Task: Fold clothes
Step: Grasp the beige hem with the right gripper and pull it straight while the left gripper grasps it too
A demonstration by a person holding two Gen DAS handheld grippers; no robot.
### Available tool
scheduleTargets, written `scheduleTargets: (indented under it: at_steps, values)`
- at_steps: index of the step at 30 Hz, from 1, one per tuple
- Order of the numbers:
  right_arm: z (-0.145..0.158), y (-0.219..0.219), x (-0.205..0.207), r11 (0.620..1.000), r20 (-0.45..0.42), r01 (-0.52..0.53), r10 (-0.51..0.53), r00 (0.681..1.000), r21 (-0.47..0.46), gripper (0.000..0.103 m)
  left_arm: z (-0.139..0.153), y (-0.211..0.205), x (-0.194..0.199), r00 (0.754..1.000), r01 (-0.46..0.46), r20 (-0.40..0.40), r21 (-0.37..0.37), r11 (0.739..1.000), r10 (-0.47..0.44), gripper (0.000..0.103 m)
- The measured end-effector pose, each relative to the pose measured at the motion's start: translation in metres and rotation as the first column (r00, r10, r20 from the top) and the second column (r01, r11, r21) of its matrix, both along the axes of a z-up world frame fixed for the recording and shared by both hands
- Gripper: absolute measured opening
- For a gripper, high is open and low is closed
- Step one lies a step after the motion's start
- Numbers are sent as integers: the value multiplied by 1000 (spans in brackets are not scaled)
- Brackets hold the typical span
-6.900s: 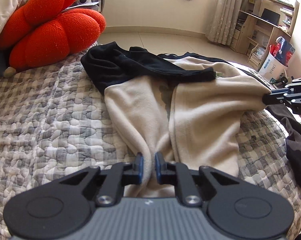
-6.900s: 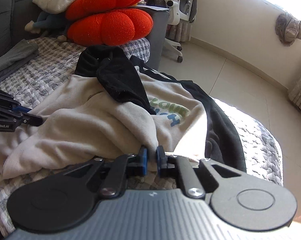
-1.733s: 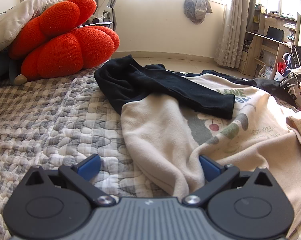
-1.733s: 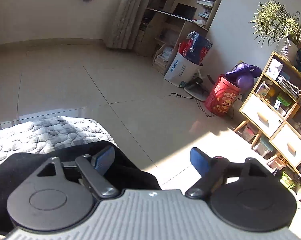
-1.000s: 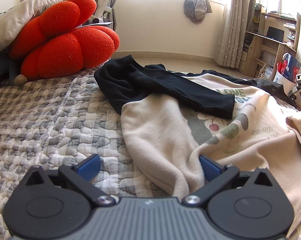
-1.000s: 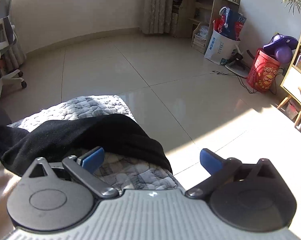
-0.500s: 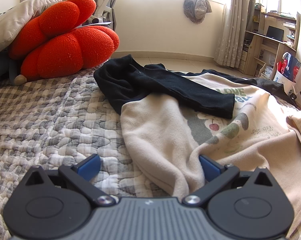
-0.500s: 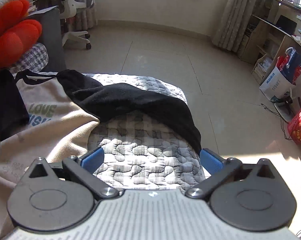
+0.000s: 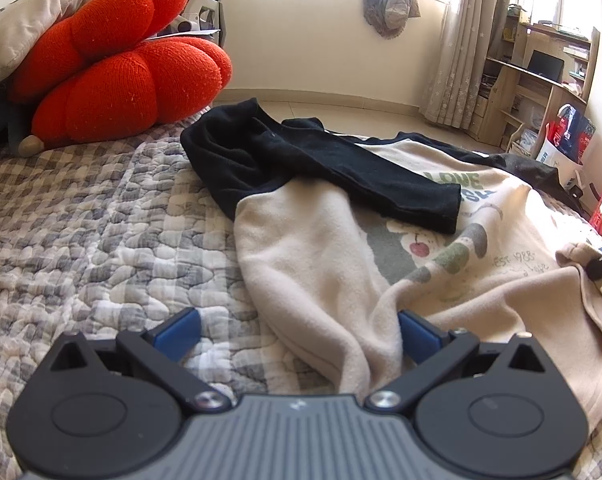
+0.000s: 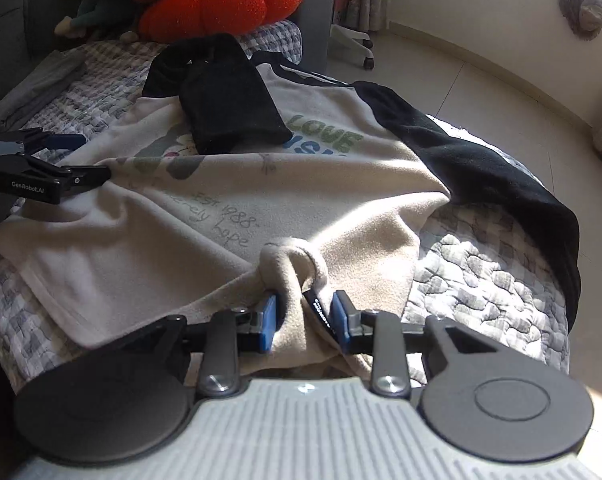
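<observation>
A cream sweatshirt with black sleeves and a printed front lies spread on the checked quilt. One black sleeve is folded across its chest, and the other sleeve trails toward the bed's edge. My left gripper is open and low over the quilt, with a fold of the cream side lying loose by its right pad. My right gripper is closing its jaws on a bunched piece of the cream hem, which fills the gap between the pads along with a black label.
Red knitted cushions and a pale pillow sit at the head of the bed. A folded grey garment lies on the quilt at the far left. Beyond the bed edge are the tiled floor, an office chair and wooden shelves.
My right gripper swung from the floor and the black sleeve round to the sweatshirt's cream hem, and its wide jaws came together on it. The left gripper stayed put, open.
</observation>
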State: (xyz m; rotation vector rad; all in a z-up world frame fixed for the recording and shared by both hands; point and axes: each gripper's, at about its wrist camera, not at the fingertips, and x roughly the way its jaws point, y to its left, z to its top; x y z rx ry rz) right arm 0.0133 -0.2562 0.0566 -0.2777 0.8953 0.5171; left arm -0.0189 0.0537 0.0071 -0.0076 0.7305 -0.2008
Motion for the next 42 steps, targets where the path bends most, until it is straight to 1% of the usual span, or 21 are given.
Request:
scheduleTargets:
  at_steps: [1,4,7,12,16,18,19,20,21,23,26,28,31,34,36,37,38,39,40,41,42]
  values:
    - [7,-5,-2,1000,7,12,-12,1000,19,17,3,-1,1,999,15,-36,7,1000,-15,103]
    - [26,-21,-16,996,34,45,-48,998,83,17,9,6,-16,998,-32,-59,-39,999,30,103]
    - [35,-25,-35,994,50,51,-57,997,99,16,12,10,-27,993,-87,-92,-78,993,80,103]
    - [44,-27,-68,989,82,60,-71,994,137,15,17,10,-39,981,-125,-157,-50,991,115,103]
    - [49,-35,-92,980,118,98,-119,986,171,15,16,3,-47,983,-110,-147,-9,994,107,102]
    - [45,-37,-99,979,122,126,-146,982,159,14,16,-4,-49,986,-86,-140,23,996,88,85]
    - [42,-38,-99,979,122,142,-160,979,148,14,17,-6,-51,988,-72,-132,18,997,74,71]
    - [40,-39,-99,978,122,157,-174,977,139,14,21,-10,-53,991,-49,-123,22,999,52,49]
    - [37,-40,-99,977,122,172,-188,975,130,13,23,-13,-56,992,-33,-121,23,999,36,42]
    - [31,-42,-99,973,122,202,-215,969,111,13,28,-12,-61,991,-35,-126,5,999,36,17]
    - [47,-53,-116,950,150,210,-248,957,231,12,41,-2,-78,991,-39,-134,-95,995,26,11]
    - [57,-59,-138,930,171,204,-265,949,306,12,50,7,-91,993,-37,-116,-134,990,22,9]
    - [56,-67,-161,915,170,203,-275,946,348,11,54,25,-101,992,-66,-118,-180,982,45,5]
    - [55,-64,-180,912,162,189,-262,951,365,11,50,30,-99,989,-81,-137,-187,979,55,5]
    - [49,-59,-181,930,141,186,-241,960,317,13,45,29,-96,986,-90,-157,-183,979,61,15]
    - [41,-56,-175,946,119,202,-238,964,253,14,43,28,-94,984,-94,-167,-181,979,64,40]
    - [33,-56,-169,950,95,239,-262,960,202,18,40,27,-92,982,-99,-177,-179,979,66,69]
    - [28,-59,-162,944,75,281,-298,952,175,18,38,27,-91,980,-103,-187,-177,979,69,78]
    - [28,-64,-161,934,69,296,-315,947,197,18,37,27,-91,979,-99,-192,-187,977,63,84]
    - [29,-69,-160,924,67,305,-328,942,230,22,36,27,-91,979,-96,-197,-197,976,57,84]
    - [30,-74,-160,913,64,313,-340,938,263,45,35,24,-91,979,-85,-197,-195,977,46,85]
